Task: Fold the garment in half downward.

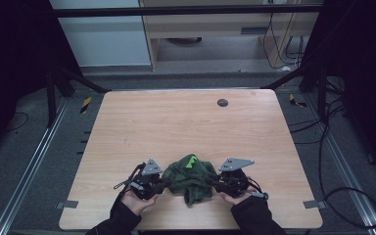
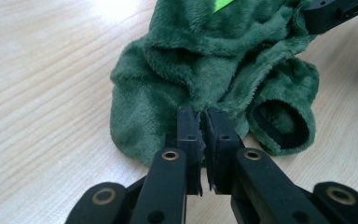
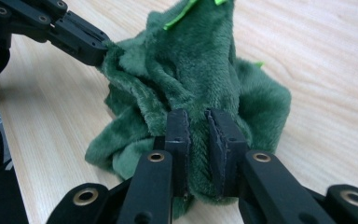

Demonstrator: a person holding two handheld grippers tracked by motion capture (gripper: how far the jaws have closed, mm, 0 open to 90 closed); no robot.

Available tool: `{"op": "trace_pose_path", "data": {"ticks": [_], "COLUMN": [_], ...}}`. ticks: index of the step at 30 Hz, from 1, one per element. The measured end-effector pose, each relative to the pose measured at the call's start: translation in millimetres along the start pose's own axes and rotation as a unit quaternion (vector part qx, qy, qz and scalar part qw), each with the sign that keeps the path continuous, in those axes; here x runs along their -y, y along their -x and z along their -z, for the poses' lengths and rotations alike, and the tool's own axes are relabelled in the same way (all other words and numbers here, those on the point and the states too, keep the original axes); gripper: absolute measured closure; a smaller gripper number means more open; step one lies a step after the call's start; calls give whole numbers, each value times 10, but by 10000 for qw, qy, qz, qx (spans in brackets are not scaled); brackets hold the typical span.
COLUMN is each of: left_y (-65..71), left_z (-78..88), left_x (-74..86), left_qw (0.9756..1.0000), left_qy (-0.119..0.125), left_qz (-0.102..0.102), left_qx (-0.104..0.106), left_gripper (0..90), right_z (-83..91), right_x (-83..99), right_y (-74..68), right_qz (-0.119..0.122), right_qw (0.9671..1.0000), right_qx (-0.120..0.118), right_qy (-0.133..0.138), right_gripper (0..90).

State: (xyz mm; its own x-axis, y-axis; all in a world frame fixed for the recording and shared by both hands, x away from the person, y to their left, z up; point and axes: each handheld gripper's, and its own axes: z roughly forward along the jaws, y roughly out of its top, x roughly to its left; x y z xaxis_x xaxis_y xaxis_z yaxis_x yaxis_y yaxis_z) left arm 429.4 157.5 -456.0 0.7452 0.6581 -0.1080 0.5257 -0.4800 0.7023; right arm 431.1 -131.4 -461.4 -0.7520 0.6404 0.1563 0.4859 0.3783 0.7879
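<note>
From above, a crumpled green plush garment lies near the front edge of the wooden worktop, between the left hand-held gripper and the right hand-held gripper. The left gripper view shows its jaws pressed almost together, pinching a fold of the fleece beside a black-lined cuff. The right gripper view shows its jaws slightly parted around a thicker bunch of fabric, the pads touching it.

table: light wooden top, a round dark cap near its far edge
floor: grey carpet, loose black cables at right
beyond: pale wooden furniture, white panel
sides: dark
</note>
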Motion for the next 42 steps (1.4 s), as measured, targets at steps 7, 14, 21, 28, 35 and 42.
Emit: {"op": "trace_pose_path", "data": {"ticks": [7, 14, 21, 28, 35, 42], "left_y": [40, 46, 36, 9, -43, -155], "left_z": [-51, -78, -52, 61, 191, 271], "left_x": [43, 57, 47, 20, -32, -101], "left_qw": [9999, 9998, 9999, 9999, 9995, 9982], "left_qy": [-142, -214, -131, 7, 193, 381], "left_qz": [-23, -52, 25, 74, 134, 281], "left_qx": [34, -16, -74, -131, -190, -373], "left_gripper": [852, 850, 824, 812, 810, 847], "right_z": [-22, -63, -49, 18, 88, 176], "right_x": [100, 160, 144, 106, 55, -21], "right_y": [-12, -27, -34, -18, -15, 51], "right_qz": [-122, -109, -123, -177, -194, -274], "right_qw": [9998, 9996, 9997, 9998, 9998, 9993], "right_qx": [-33, -5, -26, 18, 16, 99], "right_qy": [-154, -259, -216, -76, 55, 239], "right_gripper": [783, 777, 738, 700, 674, 697]}}
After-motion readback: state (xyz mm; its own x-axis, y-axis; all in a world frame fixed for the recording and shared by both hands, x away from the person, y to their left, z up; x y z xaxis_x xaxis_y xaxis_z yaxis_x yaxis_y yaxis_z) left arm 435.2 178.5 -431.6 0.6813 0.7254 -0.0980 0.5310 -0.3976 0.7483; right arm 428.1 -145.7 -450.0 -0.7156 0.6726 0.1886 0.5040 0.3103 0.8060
